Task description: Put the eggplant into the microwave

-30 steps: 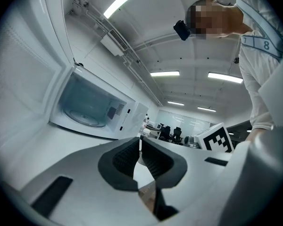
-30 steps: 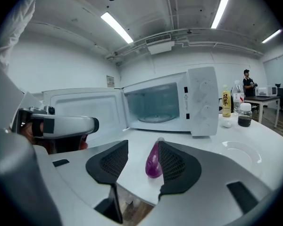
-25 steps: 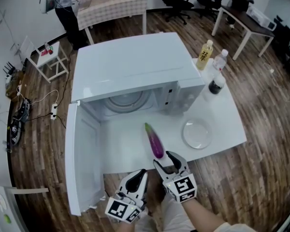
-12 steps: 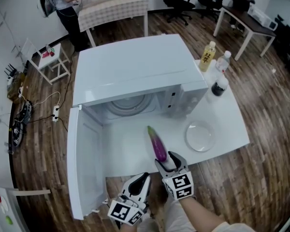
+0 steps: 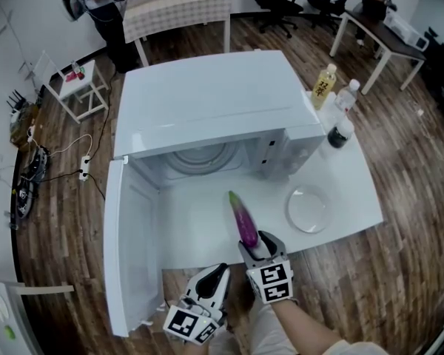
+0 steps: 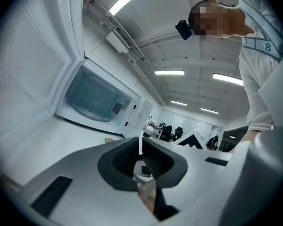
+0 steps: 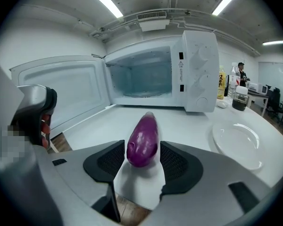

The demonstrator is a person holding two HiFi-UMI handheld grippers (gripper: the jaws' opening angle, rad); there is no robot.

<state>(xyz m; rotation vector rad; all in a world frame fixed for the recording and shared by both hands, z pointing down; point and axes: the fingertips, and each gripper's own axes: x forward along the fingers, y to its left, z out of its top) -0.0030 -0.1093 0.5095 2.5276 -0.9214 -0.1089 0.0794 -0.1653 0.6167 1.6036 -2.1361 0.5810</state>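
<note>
Nearest the person, the left gripper (image 5: pixel 218 271) is held off the near edge of the table (image 5: pixel 196 231). Its jaws are pressed together with nothing between them (only a thin slit is seen in the left gripper view). Just beside it, the right gripper (image 5: pixel 257 244) is tilted down over the table edge. Its jaws are spread wide and have just been opening. The blunt purple end of the eggplant (image 7: pixel 142 140) is seen between them, flanked by the pads and not clamped.

The eggplant is laid flat on the table, with its green tip pointed towards the microwave (image 5: pixel 207 102). It is outside the oven, in front of the opening. To its right a clear plate (image 5: pixel 308 208) is set on the table, apart from it.

The microwave door (image 5: pixel 129 250) is swung fully open to the left, and the glass turntable (image 5: pixel 203 157) is shown inside the cavity. Beyond the plate, at the microwave's right side, three bottles (image 5: pixel 340 132) are stood close together.
</note>
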